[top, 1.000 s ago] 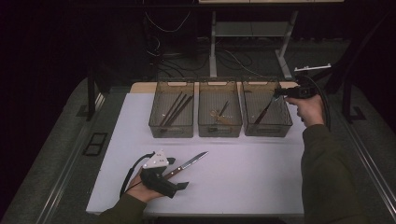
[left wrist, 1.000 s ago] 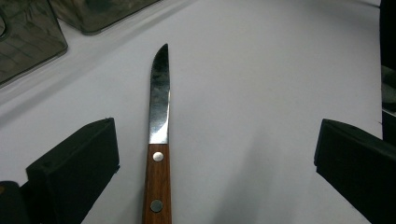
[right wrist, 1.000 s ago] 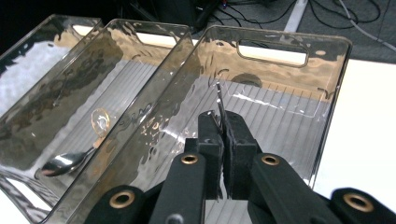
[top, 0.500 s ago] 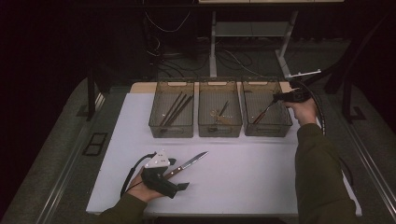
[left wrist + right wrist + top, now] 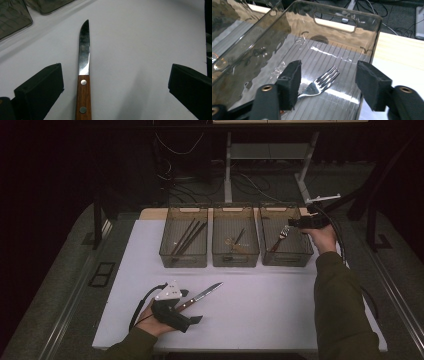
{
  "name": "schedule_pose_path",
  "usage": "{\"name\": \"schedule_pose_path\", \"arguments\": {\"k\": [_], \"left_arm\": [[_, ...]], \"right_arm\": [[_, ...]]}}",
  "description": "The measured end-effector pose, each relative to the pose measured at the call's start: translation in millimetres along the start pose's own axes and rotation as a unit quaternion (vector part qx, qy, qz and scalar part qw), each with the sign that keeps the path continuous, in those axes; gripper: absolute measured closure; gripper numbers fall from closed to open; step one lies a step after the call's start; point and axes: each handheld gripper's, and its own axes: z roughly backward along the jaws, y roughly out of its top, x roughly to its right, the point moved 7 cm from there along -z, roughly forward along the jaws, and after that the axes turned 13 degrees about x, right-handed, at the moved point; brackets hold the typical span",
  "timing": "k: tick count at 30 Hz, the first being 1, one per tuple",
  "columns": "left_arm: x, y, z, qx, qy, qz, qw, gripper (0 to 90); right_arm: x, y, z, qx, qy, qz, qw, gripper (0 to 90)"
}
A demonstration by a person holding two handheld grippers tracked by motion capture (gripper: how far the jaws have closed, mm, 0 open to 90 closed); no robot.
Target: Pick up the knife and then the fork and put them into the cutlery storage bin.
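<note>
Fork let go into the right bin; knife waits.

Right hand-held gripper (image 5: 327, 82), its jaws just opened, hangs released over the fork (image 5: 319, 85) lying in the right bin (image 5: 367, 32). Left hand-held gripper (image 5: 115, 92) stands open around the knife (image 5: 83, 75) on the near table (image 5: 280, 305), untouched. Next, I judge: clamp its handle, clear the middle bin (image 5: 235, 260) wall.

No writing, label, brand, number or sign can be read anywhere in these views, not on the bins, the knife, the fork or the grippers
</note>
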Motion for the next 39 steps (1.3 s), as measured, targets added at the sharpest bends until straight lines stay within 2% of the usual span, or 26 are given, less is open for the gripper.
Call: {"name": "schedule_pose_path", "arguments": {"k": [2, 9, 11, 13, 14, 16, 18, 22, 29, 33, 39], "left_arm": [[-0.2, 0.3, 0.6, 0.001, 0.000, -0.002, 1.0000, 0.0], [1.1, 1.0, 0.5, 0.001, -0.003, -0.005, 1.0000, 0.0], [1.5, 1.2, 0.7, 0.001, -0.003, -0.006, 1.0000, 0.0], [1.3, 2.4, 1.7, 0.005, -0.003, -0.008, 1.0000, 0.0], [1.3, 3.0, 2.0, 0.007, -0.002, -0.009, 0.9999, 0.0], [1.5, 3.4, 2.3, 0.008, -0.002, -0.010, 0.9999, 0.0], [1.9, 3.5, 2.4, 0.007, -0.001, -0.012, 0.9999, 0.0], [1.8, 3.3, 2.3, 0.006, 0.002, -0.014, 0.9999, 0.0], [1.2, 3.3, 2.0, 0.004, 0.007, -0.017, 0.9998, 0.0], [1.3, 3.2, 1.7, 0.004, 0.008, -0.019, 0.9998, 0.0], [1.7, 3.6, 1.4, 0.005, 0.008, -0.020, 0.9998, 0.0]], "right_arm": [[-0.7, 0.9, 2.9, 0.001, 0.006, -0.010, 0.9999, 33.8], [-9.2, 4.2, 20.3, 0.020, 0.024, -0.001, 0.9995, 25.9], [-13.0, 4.6, 26.9, 0.027, 0.035, -0.004, 0.9990, 24.5], [-18.4, 4.8, 33.8, 0.029, 0.038, -0.001, 0.9989, 22.5], [-20.3, 5.9, 37.3, 0.039, 0.038, 0.006, 0.9985, 20.8], [-26.1, 6.6, 44.7, 0.042, 0.042, 0.002, 0.9982, 19.0], [-32.6, 6.2, 50.8, 0.048, 0.054, 0.013, 0.9973, 14.5], [-44.3, 3.4, 61.0, 0.053, 0.062, 0.034, 0.9961, 12.2], [-68.0, -11.2, 79.6, 0.058, 0.086, 0.056, 0.9930, 12.2], [-78.6, -22.2, 90.2, 0.061, 0.100, 0.061, 0.9912, 12.2], [-92.3, -37.0, 108.9, 0.081, 0.111, 0.068, 0.9882, 12.2]]}}
